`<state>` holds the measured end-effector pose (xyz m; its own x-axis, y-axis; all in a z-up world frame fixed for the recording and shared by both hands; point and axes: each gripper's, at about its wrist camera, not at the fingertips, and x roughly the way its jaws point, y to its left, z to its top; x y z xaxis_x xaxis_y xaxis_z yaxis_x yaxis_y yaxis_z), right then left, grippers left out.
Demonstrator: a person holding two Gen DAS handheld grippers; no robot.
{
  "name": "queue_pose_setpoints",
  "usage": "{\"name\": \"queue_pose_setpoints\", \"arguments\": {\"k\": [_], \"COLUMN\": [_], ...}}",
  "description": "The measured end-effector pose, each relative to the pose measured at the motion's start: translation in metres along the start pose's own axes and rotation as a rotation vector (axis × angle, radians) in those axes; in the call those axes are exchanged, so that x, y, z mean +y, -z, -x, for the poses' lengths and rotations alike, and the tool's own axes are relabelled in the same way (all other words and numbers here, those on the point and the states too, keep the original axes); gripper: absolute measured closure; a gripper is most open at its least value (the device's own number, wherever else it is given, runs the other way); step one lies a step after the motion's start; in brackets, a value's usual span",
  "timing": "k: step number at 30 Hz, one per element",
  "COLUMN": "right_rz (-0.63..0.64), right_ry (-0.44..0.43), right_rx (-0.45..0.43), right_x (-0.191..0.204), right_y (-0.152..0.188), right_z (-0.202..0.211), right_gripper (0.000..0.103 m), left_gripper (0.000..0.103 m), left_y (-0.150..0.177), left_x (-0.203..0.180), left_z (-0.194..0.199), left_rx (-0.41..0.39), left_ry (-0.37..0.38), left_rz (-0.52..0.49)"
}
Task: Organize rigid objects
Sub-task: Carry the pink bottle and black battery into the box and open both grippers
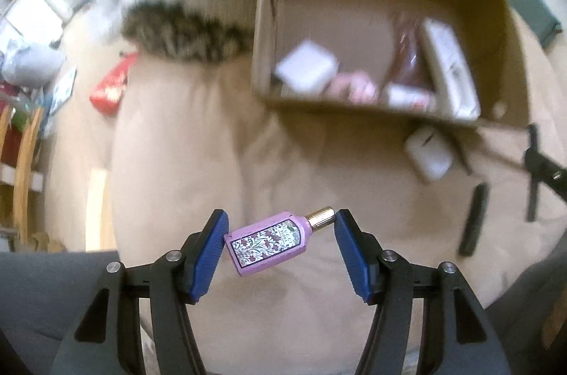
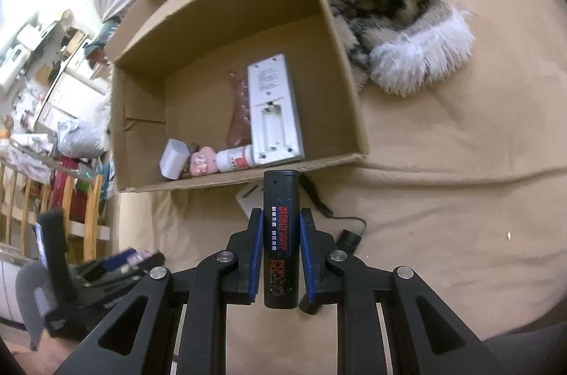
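Left claw (image 1: 281,238), lower centre of its frame, grips a small purple perfume bottle (image 1: 269,242) end to end between blue pads, over a tan bed cover (image 1: 177,162). Right claw (image 2: 281,251) is clamped on an upright black cylinder (image 2: 280,233) with red lettering, just below the near wall of the open cardboard box (image 2: 241,178). The box, upper centre, holds a white remote (image 2: 274,113), a white bottle (image 2: 235,159), a pink item (image 2: 202,164), apparently a small toy, and a white block (image 2: 173,159).
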<state>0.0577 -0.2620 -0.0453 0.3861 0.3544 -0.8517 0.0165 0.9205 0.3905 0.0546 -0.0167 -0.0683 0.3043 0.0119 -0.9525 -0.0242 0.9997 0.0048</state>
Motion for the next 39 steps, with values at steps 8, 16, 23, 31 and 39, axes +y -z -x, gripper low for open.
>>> {"name": "queue_pose_setpoints", "arguments": {"k": [8,16,23,31,39], "right_rz": [0.050,0.122,0.145,0.128,0.148], "right_ry": [-0.012,-0.006,0.010,0.006,0.016], "right_rx": [-0.051,-0.091,-0.090,-0.052,-0.002], "right_x": [0.009,0.023,0.028,0.029,0.034], "right_y": [-0.013,-0.045,-0.077,-0.091,-0.082], "right_z": [0.010,0.004,-0.018,-0.047,-0.066], "right_gripper": [0.082,0.082,0.082,0.082,0.082], "left_gripper": [0.044,0.044,0.044,0.044,0.055], "left_y": [-0.044,-0.089,-0.113,-0.117,-0.115], "left_x": [-0.007,-0.006,-0.027,-0.037,-0.038], "left_z": [0.056,0.050,0.026,-0.009,-0.023], "left_rx": [-0.186,-0.230,-0.242,-0.199,-0.175], "left_ry": [0.047,0.086,0.074,0.103,0.116], "left_rz": [-0.005,-0.011,-0.069,-0.093,-0.103]}}
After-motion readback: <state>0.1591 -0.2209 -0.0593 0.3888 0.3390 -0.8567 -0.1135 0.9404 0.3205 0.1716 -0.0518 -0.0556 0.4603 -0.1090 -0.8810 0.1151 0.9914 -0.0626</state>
